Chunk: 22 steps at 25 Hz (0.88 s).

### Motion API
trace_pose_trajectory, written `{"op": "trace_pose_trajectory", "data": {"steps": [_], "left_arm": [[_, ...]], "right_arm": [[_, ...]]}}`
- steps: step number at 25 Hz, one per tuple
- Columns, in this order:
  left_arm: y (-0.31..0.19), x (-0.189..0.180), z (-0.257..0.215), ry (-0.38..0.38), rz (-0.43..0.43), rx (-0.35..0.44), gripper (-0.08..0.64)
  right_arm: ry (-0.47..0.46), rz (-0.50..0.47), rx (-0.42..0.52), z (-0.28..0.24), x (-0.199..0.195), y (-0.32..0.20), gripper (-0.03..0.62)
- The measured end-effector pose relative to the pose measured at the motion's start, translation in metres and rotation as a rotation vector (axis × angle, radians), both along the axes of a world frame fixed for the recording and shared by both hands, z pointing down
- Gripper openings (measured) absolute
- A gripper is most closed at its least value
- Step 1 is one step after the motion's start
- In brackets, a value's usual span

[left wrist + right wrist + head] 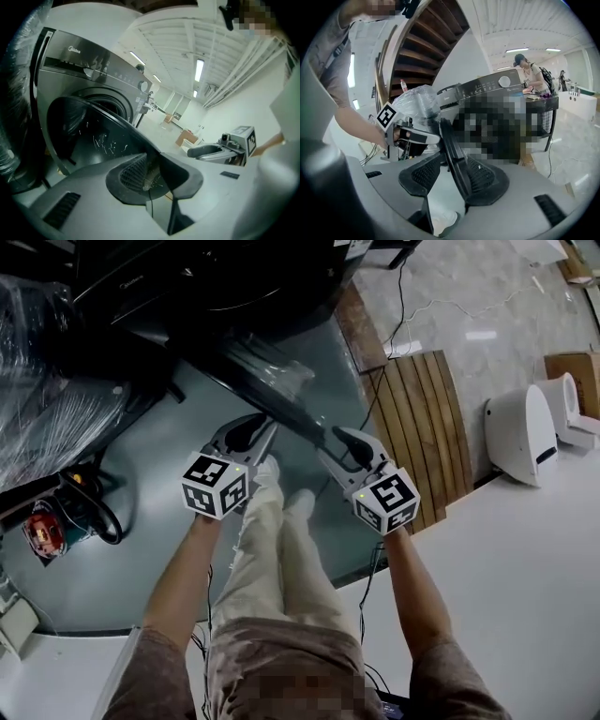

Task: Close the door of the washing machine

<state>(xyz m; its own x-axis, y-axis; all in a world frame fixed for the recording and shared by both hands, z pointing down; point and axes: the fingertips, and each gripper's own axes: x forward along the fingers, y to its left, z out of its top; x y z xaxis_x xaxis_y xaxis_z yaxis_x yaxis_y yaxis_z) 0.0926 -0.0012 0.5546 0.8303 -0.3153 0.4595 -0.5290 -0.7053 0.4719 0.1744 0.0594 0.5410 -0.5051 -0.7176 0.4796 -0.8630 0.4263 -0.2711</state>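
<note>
Facing the dark, round, glass-fronted door point(281, 409) of the grey front-loading washing machine point(93, 61), swung open and jutting from 11 o'clock toward the middle of the head view. Straddling its thick rim with the right claw point(454, 176): pads set wide, rim lying against the pad at 3 o'clock, clear of the other. Meeting the same rim with the left claw point(152, 171), pads narrow, rim running into the slit; no telling whether they pinch it.

Expect a stiff, fairly heavy hinged panel with a smooth, slippery, already scratched glass face. Best taken by the rim at the free edge, well away from the hinge, or pushed flat with both claws; likely needs a firm last press to latch.

Standing on pale, glossy grey floor point(122, 549). Flanked by wooden slat boards point(422, 427) at 2 o'clock, a white rounded appliance point(520, 432) at 3 o'clock and crinkled clear plastic wrap point(56, 418) at 9 o'clock. Set in a bright hall under ceiling strip lights point(199, 70).
</note>
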Motion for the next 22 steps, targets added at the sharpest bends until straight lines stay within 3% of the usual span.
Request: {"op": "trace_pose_trajectory", "data": {"steps": [14, 22], "left_arm": [[-0.044, 0.047, -0.003, 0.062, 0.128, 0.013, 0.029], [-0.071, 0.056, -0.003, 0.091, 0.107, 0.006, 0.014]], "right_arm": [[0.017, 0.259, -0.035, 0.027, 0.042, -0.038, 0.069], [0.008, 0.335, -0.024, 0.039, 0.068, -0.073, 0.054]]}}
